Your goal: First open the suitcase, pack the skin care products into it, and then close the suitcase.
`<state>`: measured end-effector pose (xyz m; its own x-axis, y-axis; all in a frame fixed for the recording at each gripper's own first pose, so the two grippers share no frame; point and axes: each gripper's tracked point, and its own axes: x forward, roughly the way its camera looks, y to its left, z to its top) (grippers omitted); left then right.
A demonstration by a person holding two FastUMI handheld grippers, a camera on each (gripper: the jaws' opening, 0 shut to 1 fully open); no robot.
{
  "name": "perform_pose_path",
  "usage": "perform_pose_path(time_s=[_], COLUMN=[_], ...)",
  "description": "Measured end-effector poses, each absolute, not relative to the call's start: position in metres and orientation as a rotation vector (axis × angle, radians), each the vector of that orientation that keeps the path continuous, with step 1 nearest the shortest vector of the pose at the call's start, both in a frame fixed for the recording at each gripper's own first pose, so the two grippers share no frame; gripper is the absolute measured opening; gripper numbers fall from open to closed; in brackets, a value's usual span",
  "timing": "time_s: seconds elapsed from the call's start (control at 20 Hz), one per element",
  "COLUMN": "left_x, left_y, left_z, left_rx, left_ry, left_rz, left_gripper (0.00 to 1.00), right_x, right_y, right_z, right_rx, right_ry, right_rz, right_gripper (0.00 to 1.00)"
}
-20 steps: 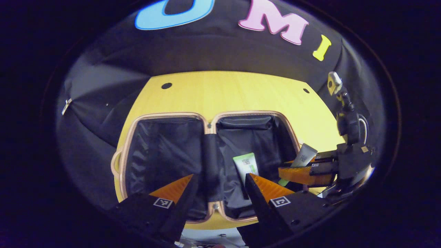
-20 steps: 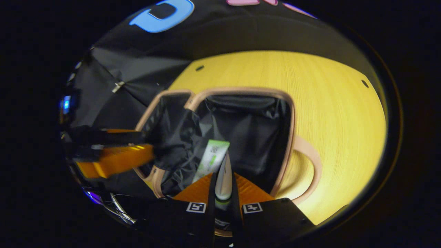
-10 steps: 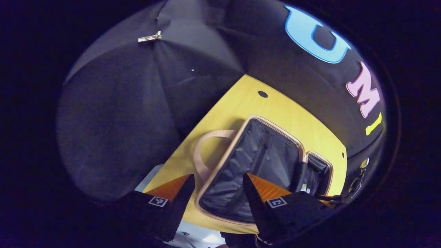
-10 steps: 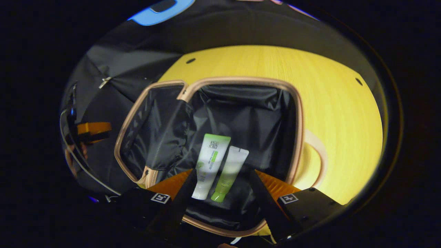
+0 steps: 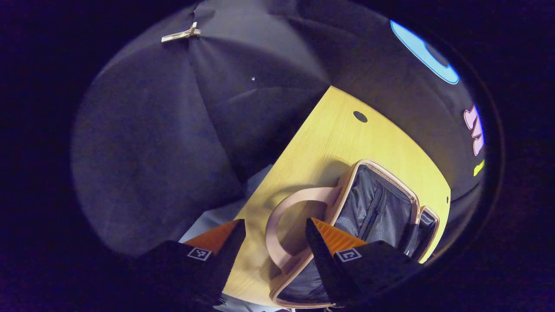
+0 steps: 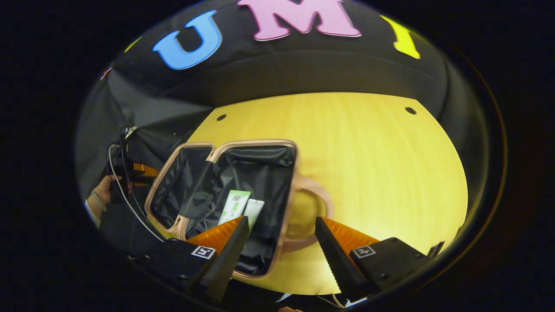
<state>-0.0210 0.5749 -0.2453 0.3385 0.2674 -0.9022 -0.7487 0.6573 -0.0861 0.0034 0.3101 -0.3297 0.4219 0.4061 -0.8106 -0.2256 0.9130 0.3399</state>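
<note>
The suitcase (image 6: 260, 173) lies open flat on the yellow table, its black lining up and a beige rim around both halves. Two skin care tubes lie side by side in its right half: a white and green tube (image 6: 233, 207) and a paler tube (image 6: 254, 208). My right gripper (image 6: 282, 219) is open and empty, hovering over that half's outer edge and its beige handle (image 6: 323, 203). My left gripper (image 5: 275, 222) is open too, above the other beige handle (image 5: 277, 221) at the left half (image 5: 373, 208). It also appears far left (image 6: 141, 170), held by a hand (image 6: 102, 190).
The yellow table (image 6: 373, 164) stretches wide to the right of the suitcase and behind it, with small dark holes near its far edge. Black cloth walls close in the booth. A pale floor strip (image 5: 225, 212) shows past the table's left edge.
My right gripper has opened, left the second tube beside the first in the case, and drawn back and up. My left gripper has swung left to the left half's handle.
</note>
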Motion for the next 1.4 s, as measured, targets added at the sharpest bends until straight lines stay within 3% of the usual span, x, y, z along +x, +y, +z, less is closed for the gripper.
perform_pose_path(time_s=[0.2, 0.25, 0.35, 0.6, 0.9, 1.15, 1.4], left_x=[-0.024, -0.028, -0.027, -0.012, -0.009, 0.014, 0.070], left_y=[0.585, 0.581, 0.584, 0.569, 0.527, 0.434, 0.287], left_z=[-0.280, -0.286, -0.290, -0.250, -0.135, -0.037, 0.020], left_rx=[-0.566, -0.572, -0.490, -0.435, -0.403, -0.359, -0.232], left_ry=[1.125, 1.172, 1.202, 1.145, 0.940, 0.761, 0.654], left_rz=[0.738, 0.729, 0.726, 0.664, 0.584, 0.473, 0.226], left_gripper=[0.88, 0.80, 0.23, 0.16, 0.11, 0.10, 0.10], right_x=[0.011, 0.014, 0.018, 0.026, 0.046, 0.047, 0.037], right_y=[0.272, 0.265, 0.253, 0.246, 0.240, 0.217, 0.175], right_z=[-0.327, -0.324, -0.319, -0.299, -0.252, -0.210, -0.171], right_rx=[0.180, 0.185, 0.201, 0.206, 0.113, 0.109, 0.068], right_ry=[1.047, 1.036, 1.017, 0.928, 0.736, 0.630, 0.532], right_rz=[0.319, 0.301, 0.275, 0.297, 0.434, 0.525, 0.601], right_gripper=[0.98, 0.98, 0.97, 0.97, 0.97, 0.97, 0.97])
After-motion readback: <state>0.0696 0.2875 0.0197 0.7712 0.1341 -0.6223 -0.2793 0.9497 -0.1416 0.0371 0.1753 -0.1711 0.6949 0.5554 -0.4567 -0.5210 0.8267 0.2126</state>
